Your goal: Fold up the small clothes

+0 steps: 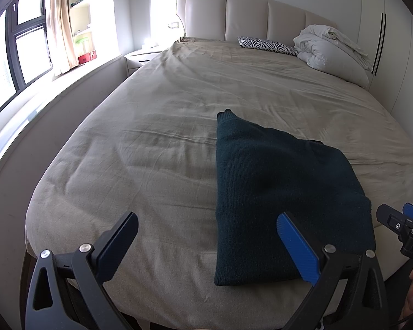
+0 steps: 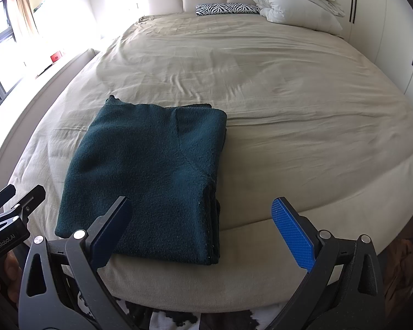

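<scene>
A dark teal knit sweater [image 1: 275, 192] [image 2: 151, 176] lies folded into a compact rectangle near the foot of the bed, one corner poking out at its far left. My left gripper [image 1: 206, 239] hovers open above the bed's near edge, its right finger over the sweater's near side, nothing held. My right gripper [image 2: 201, 225] is open too, just in front of the sweater's near right corner, empty. Each gripper shows at the edge of the other's view: the right gripper [image 1: 399, 225] and the left gripper [image 2: 8, 206].
The bed [image 1: 151, 137] [image 2: 289, 96] has a wrinkled beige sheet. A zebra-print pillow [image 1: 267, 45] [image 2: 225, 8] and a bundled white duvet [image 1: 333, 49] [image 2: 297, 2] lie by the padded headboard. A window ledge runs along the left; wardrobe doors stand on the right.
</scene>
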Available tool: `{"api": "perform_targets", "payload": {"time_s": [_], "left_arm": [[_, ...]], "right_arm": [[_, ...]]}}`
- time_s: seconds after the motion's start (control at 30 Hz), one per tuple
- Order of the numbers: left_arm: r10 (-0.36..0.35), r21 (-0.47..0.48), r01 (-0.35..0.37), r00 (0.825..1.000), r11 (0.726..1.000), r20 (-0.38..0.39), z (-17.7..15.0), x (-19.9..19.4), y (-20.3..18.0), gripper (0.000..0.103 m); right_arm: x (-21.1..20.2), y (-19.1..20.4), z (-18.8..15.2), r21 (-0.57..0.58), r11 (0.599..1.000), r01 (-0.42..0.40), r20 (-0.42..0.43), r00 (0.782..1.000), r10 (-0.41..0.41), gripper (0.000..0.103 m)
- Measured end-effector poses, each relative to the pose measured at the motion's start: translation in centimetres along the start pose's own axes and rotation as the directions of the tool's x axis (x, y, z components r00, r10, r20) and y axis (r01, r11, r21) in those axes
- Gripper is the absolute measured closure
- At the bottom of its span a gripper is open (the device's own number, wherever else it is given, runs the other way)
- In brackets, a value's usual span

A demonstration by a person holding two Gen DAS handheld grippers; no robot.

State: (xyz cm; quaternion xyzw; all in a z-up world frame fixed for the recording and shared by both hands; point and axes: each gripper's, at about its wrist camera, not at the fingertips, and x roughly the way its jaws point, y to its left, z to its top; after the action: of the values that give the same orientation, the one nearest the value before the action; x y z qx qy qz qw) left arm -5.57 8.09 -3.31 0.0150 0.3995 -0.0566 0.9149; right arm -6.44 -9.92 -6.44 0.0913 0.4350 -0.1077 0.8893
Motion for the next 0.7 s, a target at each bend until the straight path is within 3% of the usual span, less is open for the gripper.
{"api": "perform_targets", "payload": {"time_s": [0.7], "left_arm": [[-0.011, 0.016, 0.011, 1.0, 1.0, -0.004, -0.38, 0.28, -0.07, 0.0]], "right_arm": [[0.25, -0.02, -0.35, 0.002, 1.0, -0.003, -0.007, 1.0, 0.003, 0.0]]}}
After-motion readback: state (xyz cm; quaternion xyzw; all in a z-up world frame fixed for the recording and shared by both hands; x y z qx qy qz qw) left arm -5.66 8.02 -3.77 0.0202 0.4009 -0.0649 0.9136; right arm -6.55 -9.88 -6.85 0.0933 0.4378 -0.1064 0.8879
